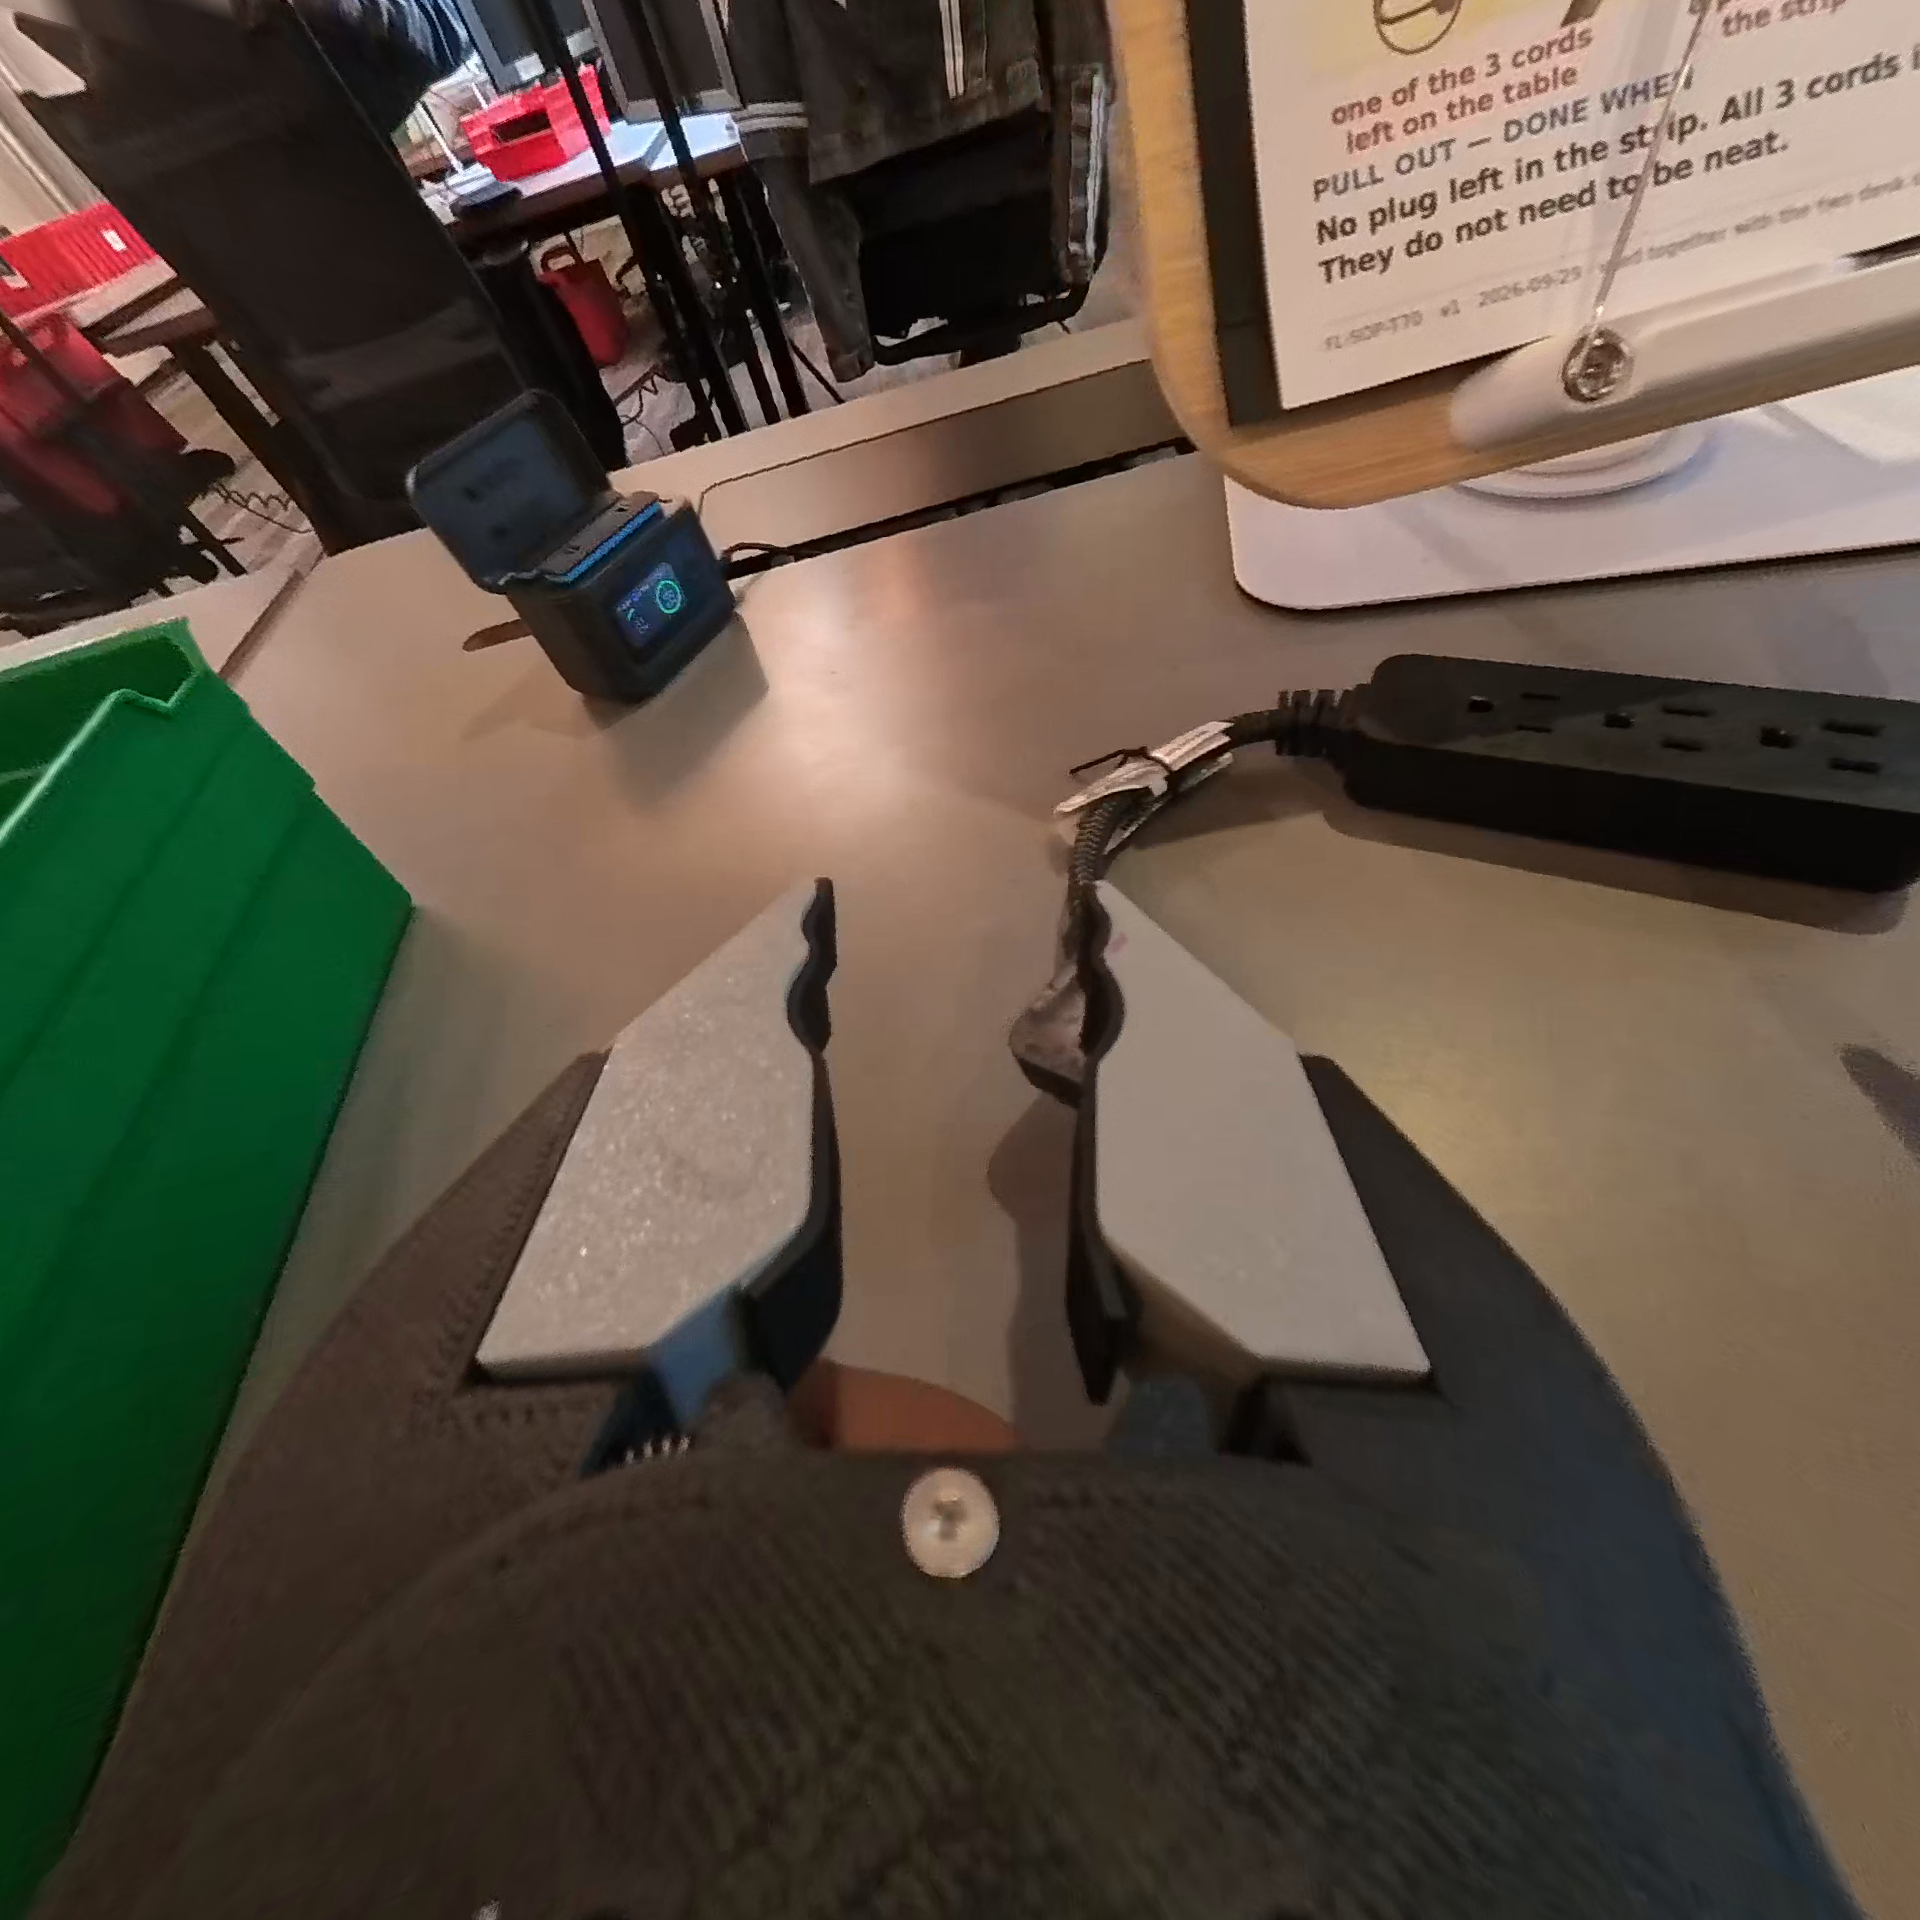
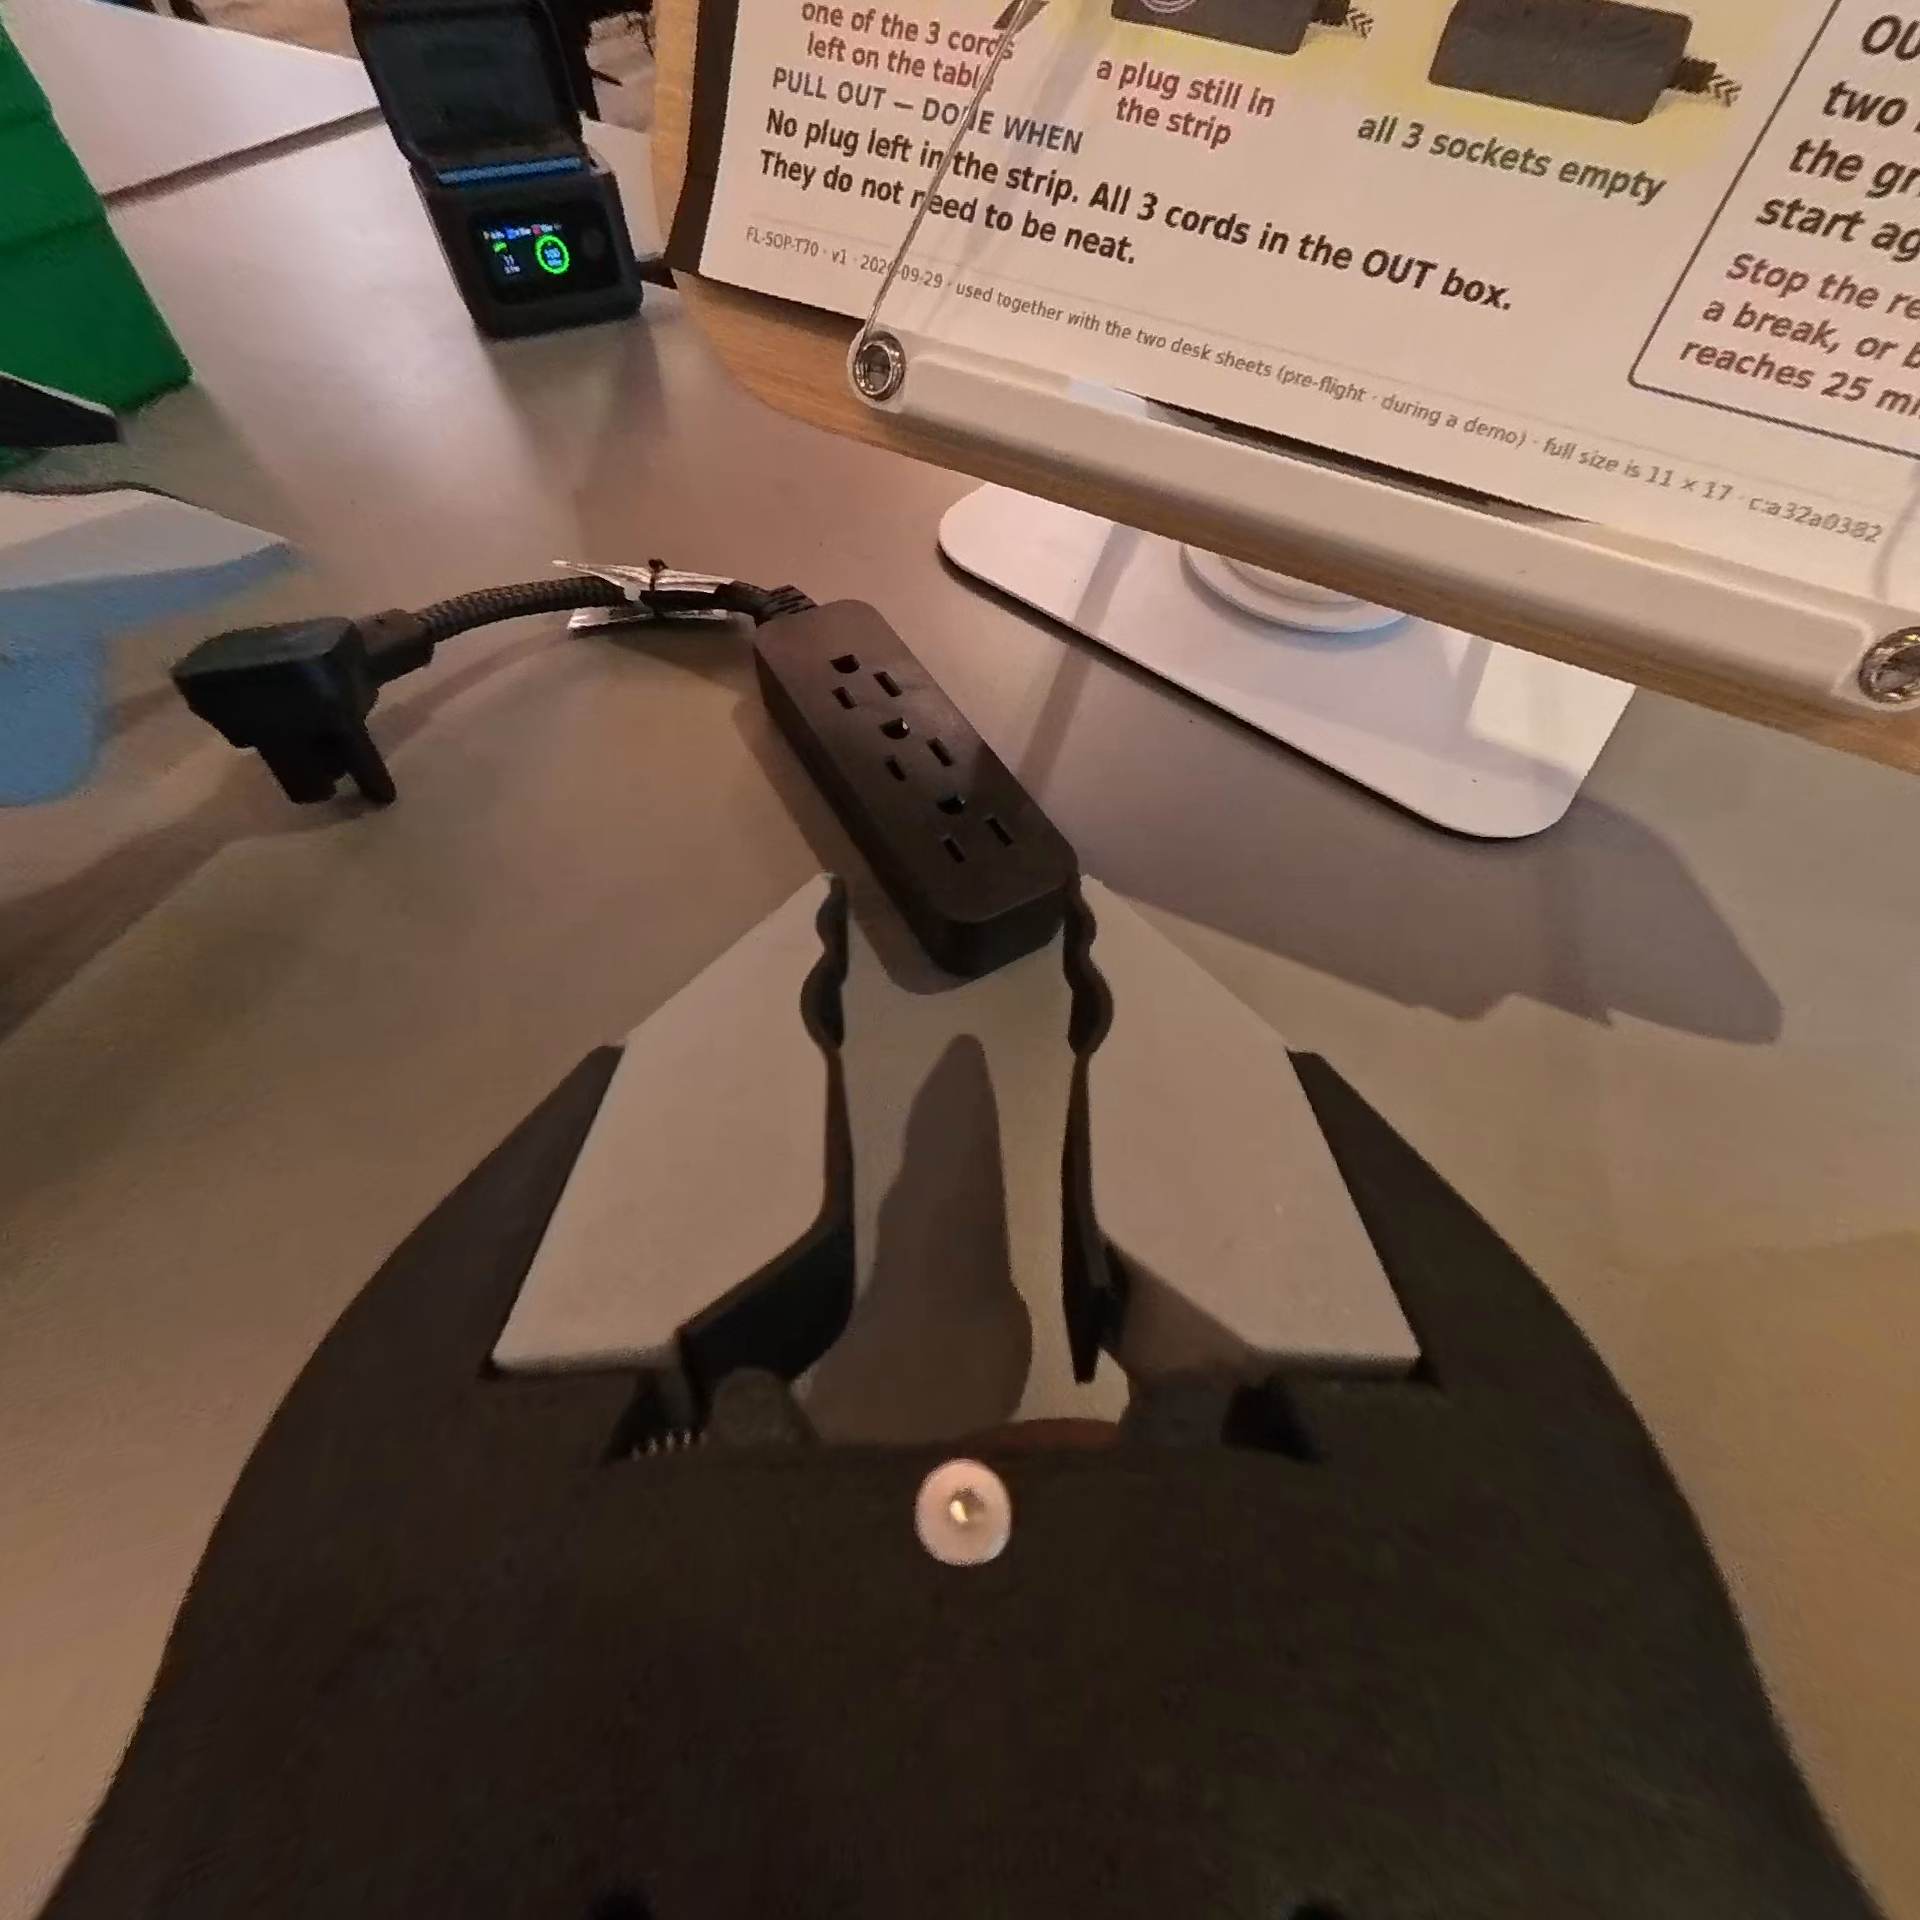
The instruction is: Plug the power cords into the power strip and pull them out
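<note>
A busy room with red bins (image 1: 62, 312) and dark table legs sits behind a big grey-brown bench (image 1: 935, 665). On the bench stands a white stand (image 2: 1299, 665) that holds up a big paper sign (image 2: 1195, 208). A green box (image 1: 156, 1039) sits on the left side. The black power strip (image 2: 914, 790) lies flat on the bench in front of the stand, and all three of its sockets have nothing in them. Its thick woven cord (image 2: 488, 608) bends round to a black plug (image 2: 291, 696) that lies on the bench. A small dark box with a lit screen (image 1: 613, 592) stands near the far edge. The left tongs (image 1: 956, 904) are open with only bench between them, and the cord runs just past the right tip. The right tongs (image 2: 956, 904) are open too, and the near end of the strip sits right at their tips, but they do not squeeze it.
</note>
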Demonstrator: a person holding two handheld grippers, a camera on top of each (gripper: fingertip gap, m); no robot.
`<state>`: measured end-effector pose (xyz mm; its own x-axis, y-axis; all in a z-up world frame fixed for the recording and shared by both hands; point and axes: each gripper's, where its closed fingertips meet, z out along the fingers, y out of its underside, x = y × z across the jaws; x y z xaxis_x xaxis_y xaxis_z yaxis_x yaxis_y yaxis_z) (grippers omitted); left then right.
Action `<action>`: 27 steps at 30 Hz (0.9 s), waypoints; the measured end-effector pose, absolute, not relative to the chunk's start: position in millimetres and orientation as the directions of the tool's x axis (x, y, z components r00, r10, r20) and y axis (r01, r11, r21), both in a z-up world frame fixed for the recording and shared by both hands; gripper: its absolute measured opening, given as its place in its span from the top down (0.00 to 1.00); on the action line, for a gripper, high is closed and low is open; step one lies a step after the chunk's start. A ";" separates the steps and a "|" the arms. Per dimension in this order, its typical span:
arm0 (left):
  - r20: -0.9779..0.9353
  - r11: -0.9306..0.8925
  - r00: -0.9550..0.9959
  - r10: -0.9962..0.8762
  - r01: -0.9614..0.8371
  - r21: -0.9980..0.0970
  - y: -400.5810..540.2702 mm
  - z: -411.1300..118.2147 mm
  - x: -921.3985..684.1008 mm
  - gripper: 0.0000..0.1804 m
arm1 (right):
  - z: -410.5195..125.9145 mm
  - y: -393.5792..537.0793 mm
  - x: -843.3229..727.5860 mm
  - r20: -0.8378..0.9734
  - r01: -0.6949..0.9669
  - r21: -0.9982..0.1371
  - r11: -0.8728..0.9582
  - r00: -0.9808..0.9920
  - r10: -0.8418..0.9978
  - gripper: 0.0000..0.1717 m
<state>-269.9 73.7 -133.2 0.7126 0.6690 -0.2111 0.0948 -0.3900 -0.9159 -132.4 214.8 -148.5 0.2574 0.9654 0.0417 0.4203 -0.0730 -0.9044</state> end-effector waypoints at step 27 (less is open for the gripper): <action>-0.141 -0.328 0.708 0.692 0.135 -0.935 56.0 -132.7 -280.3 0.74 | -148.4 205.4 -127.1 0.005 0.413 -0.907 -0.079 0.198 0.980 0.71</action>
<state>-280.3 56.0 -132.7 0.7085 0.6916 -0.1405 0.1352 -0.3285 -0.9348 -127.1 205.4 -148.4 0.1978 0.9802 0.0051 0.4128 -0.0786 -0.9074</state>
